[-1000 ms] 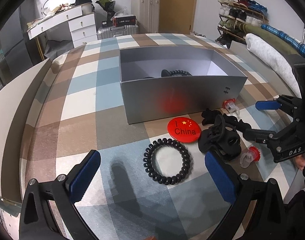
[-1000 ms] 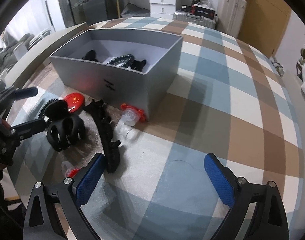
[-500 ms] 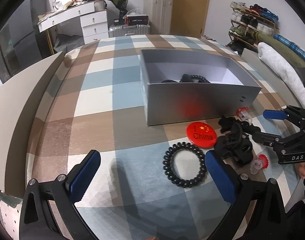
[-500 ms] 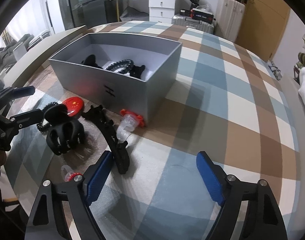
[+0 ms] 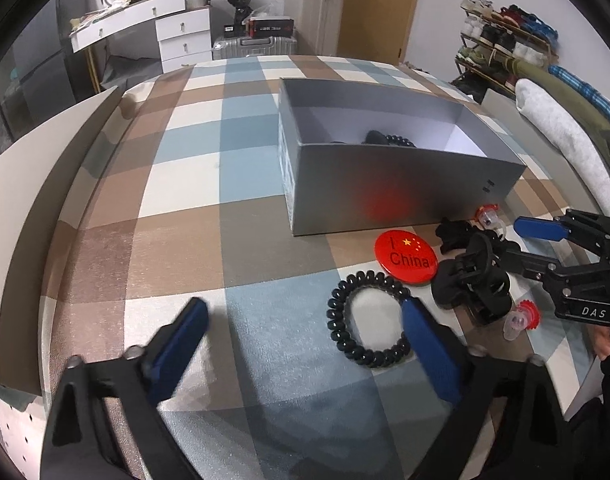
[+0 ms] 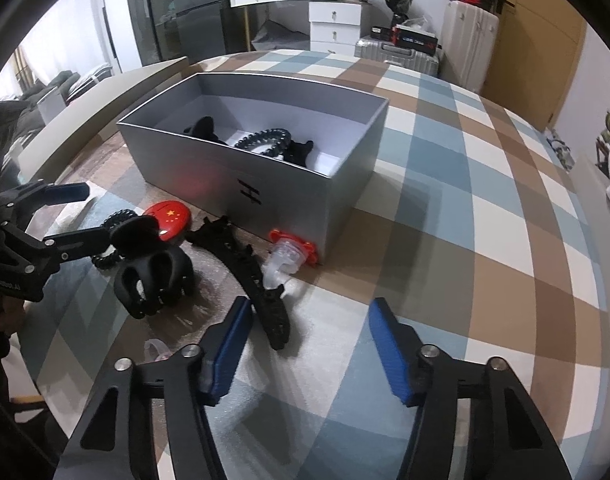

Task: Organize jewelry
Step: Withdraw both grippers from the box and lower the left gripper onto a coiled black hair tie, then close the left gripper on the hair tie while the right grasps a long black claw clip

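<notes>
Open grey rectangular cardboard box [image 6: 265, 184] sits on the blue, brown and white checked desk [image 6: 485, 216]; it is the landmark. Inside the box: a black coiled hair tie [image 6: 265, 140] plus other black hair pieces, partly hidden by the near wall.

Just in front of the box's long wall: round red "I China" badge [image 5: 407, 255]. Beyond the badge from the box lies a black spiral coil hair tie [image 5: 369, 320], flat on the desk. Right of the badge, a black plastic claw hair clip [image 5: 471, 286]. A long black toothed banana clip [image 6: 257, 276] runs from the box front outwards. At the box's near corner, a clear plastic piece with a red cap [image 6: 289, 252], touching or just off the wall, cannot tell. A second clear red-capped piece [image 5: 521, 320] lies further out, past the claw hair clip.

Left claw [image 5: 305, 324], blue pads wide apart, holds nothing; its right pad overlaps the spiral tie's edge in the left wrist view, contact unclear. Right claw [image 6: 311, 344], also spread with nothing held, hovers over the outer end of the banana clip, left pad just beside it.
</notes>
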Action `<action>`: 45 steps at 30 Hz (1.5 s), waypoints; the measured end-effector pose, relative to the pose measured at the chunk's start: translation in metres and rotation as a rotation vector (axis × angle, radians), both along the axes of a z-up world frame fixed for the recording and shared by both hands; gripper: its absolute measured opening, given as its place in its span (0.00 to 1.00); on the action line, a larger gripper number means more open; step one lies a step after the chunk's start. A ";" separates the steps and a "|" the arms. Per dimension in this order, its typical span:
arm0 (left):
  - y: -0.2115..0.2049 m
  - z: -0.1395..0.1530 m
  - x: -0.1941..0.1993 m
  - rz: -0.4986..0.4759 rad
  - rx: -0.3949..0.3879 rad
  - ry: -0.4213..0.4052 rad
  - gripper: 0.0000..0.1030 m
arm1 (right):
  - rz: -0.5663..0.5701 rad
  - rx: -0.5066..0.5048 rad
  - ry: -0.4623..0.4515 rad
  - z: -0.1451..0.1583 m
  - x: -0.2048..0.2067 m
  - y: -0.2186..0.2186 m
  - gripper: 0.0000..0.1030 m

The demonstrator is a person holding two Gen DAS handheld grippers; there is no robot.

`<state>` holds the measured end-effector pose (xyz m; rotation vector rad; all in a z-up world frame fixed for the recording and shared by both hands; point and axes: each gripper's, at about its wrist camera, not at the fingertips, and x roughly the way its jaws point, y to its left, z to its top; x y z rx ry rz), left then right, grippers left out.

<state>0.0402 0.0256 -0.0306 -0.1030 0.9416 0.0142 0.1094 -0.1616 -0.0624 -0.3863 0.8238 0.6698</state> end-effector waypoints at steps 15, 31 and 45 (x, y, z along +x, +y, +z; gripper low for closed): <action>-0.001 0.002 -0.001 -0.013 0.043 -0.031 0.05 | 0.042 0.002 -0.011 0.000 -0.010 0.011 0.38; -0.003 0.007 -0.001 -0.025 0.019 -0.056 0.05 | 0.049 0.009 -0.020 0.000 -0.012 0.013 0.37; -0.001 0.006 -0.001 -0.011 0.017 -0.050 0.05 | 0.033 -0.061 -0.018 0.004 -0.012 0.008 0.17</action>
